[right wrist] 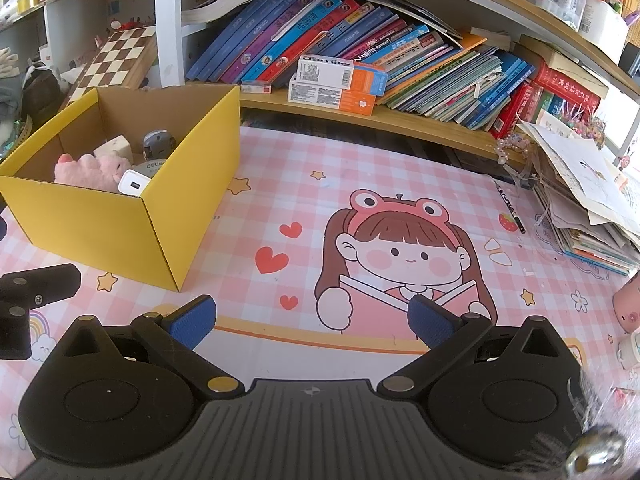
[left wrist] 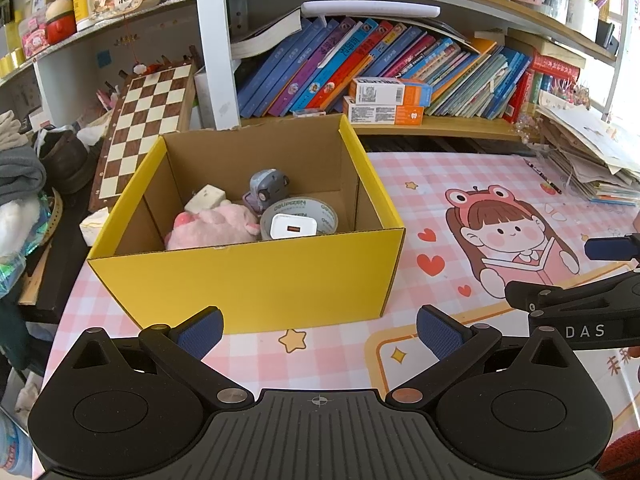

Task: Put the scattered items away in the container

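Box [left wrist: 248, 276] already holds the plush, tape and charger; both my tongs [left wrist: 319, 330] [right wrist: 312, 322] are spread wide, holding nothing, so next I'd hunt for leftovers.

Spread left gripper [left wrist: 319, 330] facing filled yellow box [left wrist: 256, 276]

Desk with pink checked cartoon mat [right wrist: 304, 184]. On it: yellow cardboard box [left wrist: 256, 280] at left, paper stack [right wrist: 592, 208] at right, pencil [right wrist: 510, 207] just beside the stack.
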The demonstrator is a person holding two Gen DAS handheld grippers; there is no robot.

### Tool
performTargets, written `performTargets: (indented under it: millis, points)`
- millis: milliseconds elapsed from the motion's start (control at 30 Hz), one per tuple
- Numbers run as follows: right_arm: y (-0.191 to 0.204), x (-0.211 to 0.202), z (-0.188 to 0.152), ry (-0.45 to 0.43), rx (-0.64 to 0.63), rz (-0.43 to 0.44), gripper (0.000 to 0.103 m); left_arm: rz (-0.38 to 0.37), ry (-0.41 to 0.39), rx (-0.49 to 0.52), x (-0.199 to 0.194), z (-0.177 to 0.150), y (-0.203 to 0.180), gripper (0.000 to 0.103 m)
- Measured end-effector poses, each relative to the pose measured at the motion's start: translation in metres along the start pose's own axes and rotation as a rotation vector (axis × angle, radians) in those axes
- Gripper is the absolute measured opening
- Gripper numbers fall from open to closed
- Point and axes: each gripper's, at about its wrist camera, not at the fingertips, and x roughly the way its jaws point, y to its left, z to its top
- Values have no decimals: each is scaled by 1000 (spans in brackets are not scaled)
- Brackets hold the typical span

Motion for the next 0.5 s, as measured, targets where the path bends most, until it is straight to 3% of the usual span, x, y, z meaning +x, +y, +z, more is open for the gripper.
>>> performTargets:
  millis: [500]
  points:
    - [2, 1, -1, 5, -2, 2, 103, 1, 6, -5, 1, 0, 2, 103]
